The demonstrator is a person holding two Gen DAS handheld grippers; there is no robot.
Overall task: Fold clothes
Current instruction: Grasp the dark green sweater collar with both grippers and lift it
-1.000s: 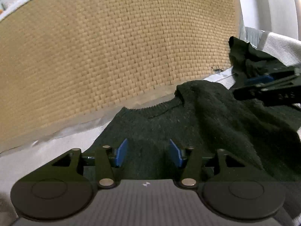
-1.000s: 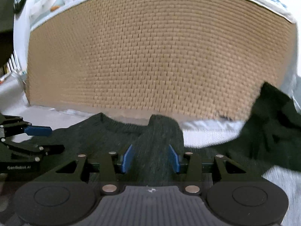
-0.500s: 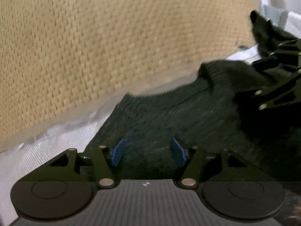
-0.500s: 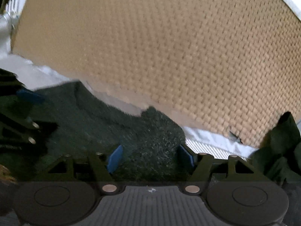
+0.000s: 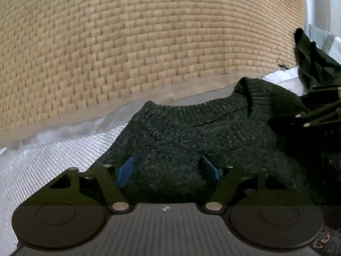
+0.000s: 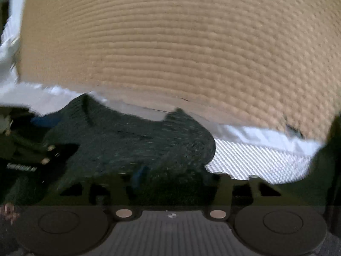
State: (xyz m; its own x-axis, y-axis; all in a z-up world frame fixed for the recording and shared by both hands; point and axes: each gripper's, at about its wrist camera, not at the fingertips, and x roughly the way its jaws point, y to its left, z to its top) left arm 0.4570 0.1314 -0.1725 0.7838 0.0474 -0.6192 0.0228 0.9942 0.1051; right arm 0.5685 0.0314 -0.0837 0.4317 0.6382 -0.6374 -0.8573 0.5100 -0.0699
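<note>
Left claw (image 5: 167, 171) is closing at lower centre with dark green sweater (image 5: 191, 140) knit between its blue pads, not visibly pinched; right claw (image 6: 177, 177), blurred, is closing over the same knit. Woven tan panel (image 5: 138, 42) is filling the upper frame behind, white textured sheet (image 5: 42, 160) is showing lower left, and another dark garment (image 5: 313, 64) is lying at upper right.

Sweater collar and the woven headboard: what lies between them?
In the left wrist view, only a strip of bare white sheet lies between the sweater collar and the woven headboard. The right wrist view, though blurred, shows the same.
</note>
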